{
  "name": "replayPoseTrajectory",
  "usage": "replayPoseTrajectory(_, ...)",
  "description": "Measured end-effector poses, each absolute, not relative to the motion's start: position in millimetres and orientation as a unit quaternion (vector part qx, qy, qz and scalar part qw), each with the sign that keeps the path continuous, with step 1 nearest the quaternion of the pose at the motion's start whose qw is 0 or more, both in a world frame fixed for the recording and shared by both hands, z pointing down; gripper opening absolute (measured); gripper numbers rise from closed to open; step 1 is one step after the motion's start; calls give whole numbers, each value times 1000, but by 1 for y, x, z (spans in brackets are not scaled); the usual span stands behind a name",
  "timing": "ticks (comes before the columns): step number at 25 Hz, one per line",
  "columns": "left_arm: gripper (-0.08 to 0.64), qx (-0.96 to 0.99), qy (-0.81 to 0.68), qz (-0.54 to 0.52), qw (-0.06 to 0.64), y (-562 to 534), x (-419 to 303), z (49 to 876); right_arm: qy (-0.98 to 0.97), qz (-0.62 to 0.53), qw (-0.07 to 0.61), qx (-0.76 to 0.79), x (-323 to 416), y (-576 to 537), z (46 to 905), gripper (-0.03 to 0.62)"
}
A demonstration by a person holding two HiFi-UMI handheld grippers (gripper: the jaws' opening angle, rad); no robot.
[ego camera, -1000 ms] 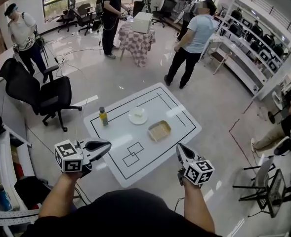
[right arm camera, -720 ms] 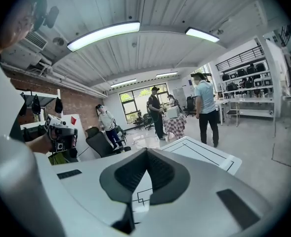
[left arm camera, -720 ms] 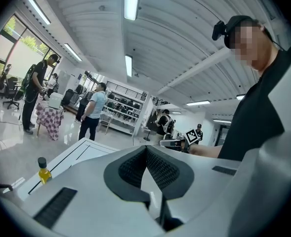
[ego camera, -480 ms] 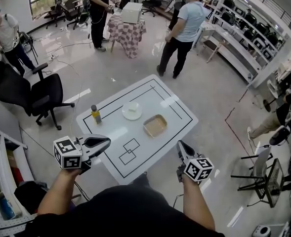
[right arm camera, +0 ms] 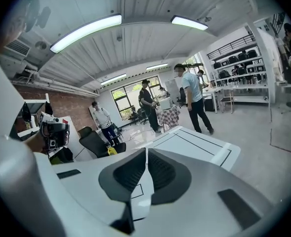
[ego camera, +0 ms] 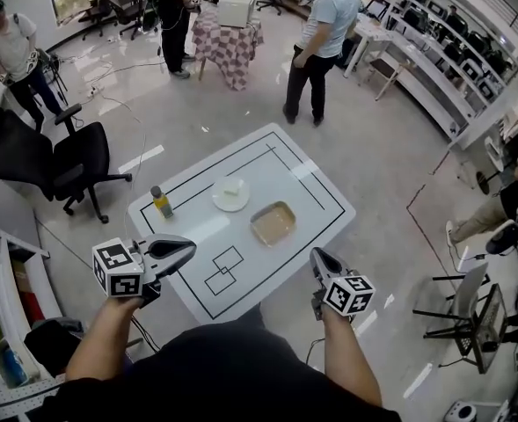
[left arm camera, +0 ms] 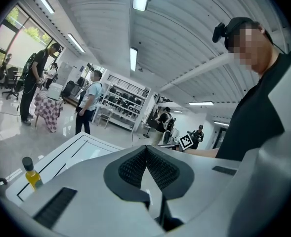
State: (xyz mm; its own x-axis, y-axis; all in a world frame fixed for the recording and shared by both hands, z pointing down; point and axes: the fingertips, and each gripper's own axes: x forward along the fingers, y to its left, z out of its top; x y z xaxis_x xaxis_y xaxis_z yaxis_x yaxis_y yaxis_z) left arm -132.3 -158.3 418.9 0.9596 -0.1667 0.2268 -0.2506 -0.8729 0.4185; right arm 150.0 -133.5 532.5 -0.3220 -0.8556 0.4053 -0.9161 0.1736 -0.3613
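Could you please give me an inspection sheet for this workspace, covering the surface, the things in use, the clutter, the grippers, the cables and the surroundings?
Surface: white table with black line markings.
Job's things: bottle upright near the left edge; plate with a pale item on it; tray beside the plate, apart from it.
Clutter: nothing seen.
Grippers: left gripper and right gripper both shut on nothing, held by the table's near side, touching nothing.
Cables: thin cable on the floor by the chair.
Surroundings: standing people, checked-cloth table, shelves.
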Motion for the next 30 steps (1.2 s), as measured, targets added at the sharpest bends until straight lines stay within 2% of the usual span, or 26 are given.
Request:
replayPoseTrajectory(14,21,949,-133,103,267,-202,-93,459,-761,360,99,531,176,-179,631,88)
replayPoseTrajectory(30,21,934,-145,120,304,-224,-64,496,-756,437,118,472,178,-205,707,143)
